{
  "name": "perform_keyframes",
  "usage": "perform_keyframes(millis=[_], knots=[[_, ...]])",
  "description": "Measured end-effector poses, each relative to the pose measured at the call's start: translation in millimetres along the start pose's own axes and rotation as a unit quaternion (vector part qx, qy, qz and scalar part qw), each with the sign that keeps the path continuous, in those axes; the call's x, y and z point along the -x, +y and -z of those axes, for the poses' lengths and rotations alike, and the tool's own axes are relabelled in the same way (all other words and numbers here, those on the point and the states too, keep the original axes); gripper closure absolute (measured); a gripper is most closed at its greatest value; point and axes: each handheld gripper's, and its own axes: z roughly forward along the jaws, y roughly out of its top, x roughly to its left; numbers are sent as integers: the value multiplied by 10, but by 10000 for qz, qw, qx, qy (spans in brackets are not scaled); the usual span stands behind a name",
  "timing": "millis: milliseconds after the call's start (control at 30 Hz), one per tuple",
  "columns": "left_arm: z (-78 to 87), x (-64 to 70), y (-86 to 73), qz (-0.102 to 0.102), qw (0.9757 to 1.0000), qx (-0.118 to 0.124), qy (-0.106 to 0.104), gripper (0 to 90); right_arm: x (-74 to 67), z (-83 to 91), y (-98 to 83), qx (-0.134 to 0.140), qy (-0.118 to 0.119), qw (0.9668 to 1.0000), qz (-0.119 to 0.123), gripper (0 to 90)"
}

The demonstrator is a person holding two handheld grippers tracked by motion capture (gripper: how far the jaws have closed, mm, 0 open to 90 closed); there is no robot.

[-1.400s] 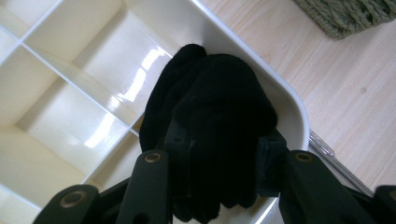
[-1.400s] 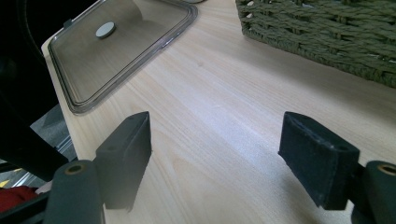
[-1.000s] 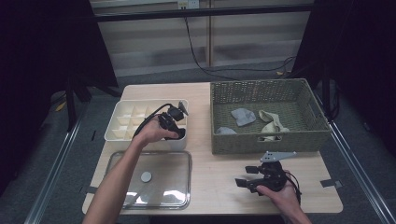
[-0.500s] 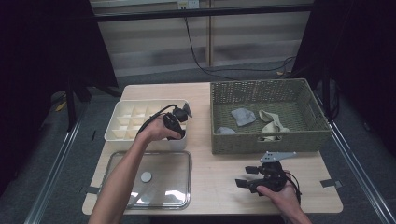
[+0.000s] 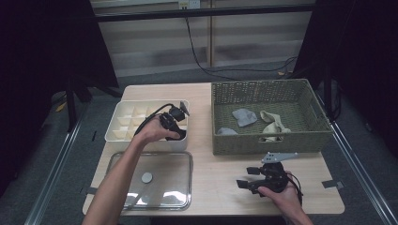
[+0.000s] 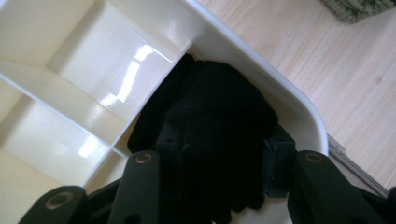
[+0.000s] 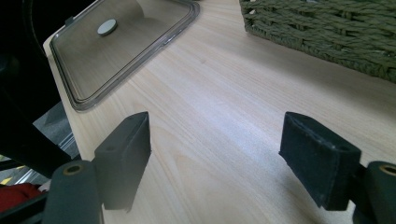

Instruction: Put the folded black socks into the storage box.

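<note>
Black sock: soft, light, limp fabric, bunched in the corner compartment of the white divided box, lower centre of the left gripper view. Left gripper jaws have just been opening and flank the sock; contact cannot be told. Best grasped mid-bundle. Right gripper rests released above the table.

sock: black | divided box: cream | basket: olive woven | table: light wood
</note>
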Motion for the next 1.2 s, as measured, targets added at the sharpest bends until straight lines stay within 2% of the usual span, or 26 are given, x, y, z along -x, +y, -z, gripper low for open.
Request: perform_keyframes(millis=[233, 367, 467, 500, 567, 600, 700, 767, 833, 867, 900, 967, 1067, 1200], knots=[[72, -10, -33, 3, 9999, 166, -20, 566, 3, 15, -7, -11, -21, 10000, -15, 245], [180, -46, -74, 91, 9992, 376, -90, 481, 4, 13, -6, -15, -16, 10000, -27, 245], [219, -53, -101, 89, 9990, 445, -34, 450, -1, 6, -6, -23, -17, 10000, -20, 245], [224, -55, -103, 118, 9990, 441, -29, 432, -2, 2, -7, -25, -14, 10000, -16, 245], [217, -56, -104, 160, 9989, 432, 114, 373, -4, -4, -6, -29, -1, 10000, 3, 245], [218, -64, -102, 126, 9991, 386, 130, 353, -7, -4, -5, -47, -5, 10000, -14, 245], [180, -76, -96, 161, 9992, 353, 120, 344, -6, -8, -4, -47, -2, 10000, -15, 245], [172, -72, -90, 149, 9993, 312, 169, 349, -4, -10, -3, -55, -1, 10000, -17, 245], [181, -67, -92, 151, 9991, 347, 168, 393, -4, -10, -3, -57, 7, 10000, -11, 245], [188, -59, -95, 53, 9992, 375, 80, 431, -5, -11, -4, -62, -2, 10000, -13, 245], [185, -38, -96, 39, 9992, 375, 97, 497, -5, -11, -4, -63, 2, 10000, -7, 245], [161, -17, -91, 18, 9992, 372, 126, 498, -8, -9, -6, -62, 15, 10000, -5, 245], [118, -34, -62, -18, 9993, 374, 14, 567, -5, -17, -8, -70, 1, 10000, 0, 243], [62, -46, -17, 5, 9996, 286, 19, 623, -8, -21, -10, -84, 23, 10000, 3, 243]])
